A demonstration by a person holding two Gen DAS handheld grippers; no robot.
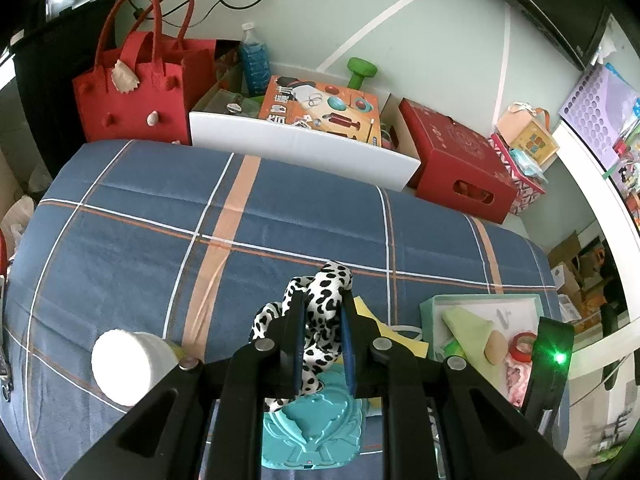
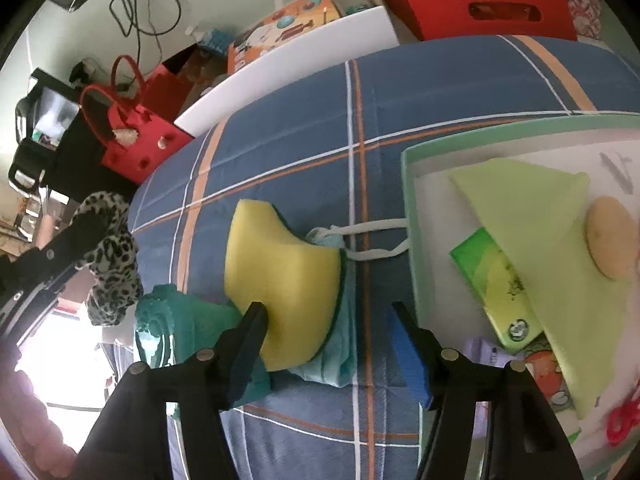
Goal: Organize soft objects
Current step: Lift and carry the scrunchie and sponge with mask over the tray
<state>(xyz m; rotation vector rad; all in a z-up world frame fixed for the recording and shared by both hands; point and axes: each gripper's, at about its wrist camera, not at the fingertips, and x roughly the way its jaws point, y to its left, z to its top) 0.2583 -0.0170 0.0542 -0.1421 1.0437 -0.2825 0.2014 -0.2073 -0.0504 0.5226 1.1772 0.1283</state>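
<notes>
My left gripper (image 1: 323,300) is shut on a black-and-white spotted scrunchie (image 1: 326,288) and holds it above the blue plaid bed (image 1: 160,216). The scrunchie also shows in the right wrist view (image 2: 114,256), lifted at the left. My right gripper (image 2: 330,316) is open around a yellow sponge (image 2: 280,276) that lies on a light teal cloth (image 2: 340,356). The sponge sits between the jaws, close to the left finger (image 2: 250,336). A mint-green box (image 2: 408,208) holds a light green cloth (image 2: 532,216), a tan round puff (image 2: 612,236) and a green packet (image 2: 492,280).
A teal plastic mould (image 1: 312,432) lies below the left gripper. A white roll (image 1: 124,366) lies at the bed's near left. Behind the bed stand a red felt bag (image 1: 132,92), a white bin (image 1: 296,148) with an orange box, and a red carton (image 1: 460,160).
</notes>
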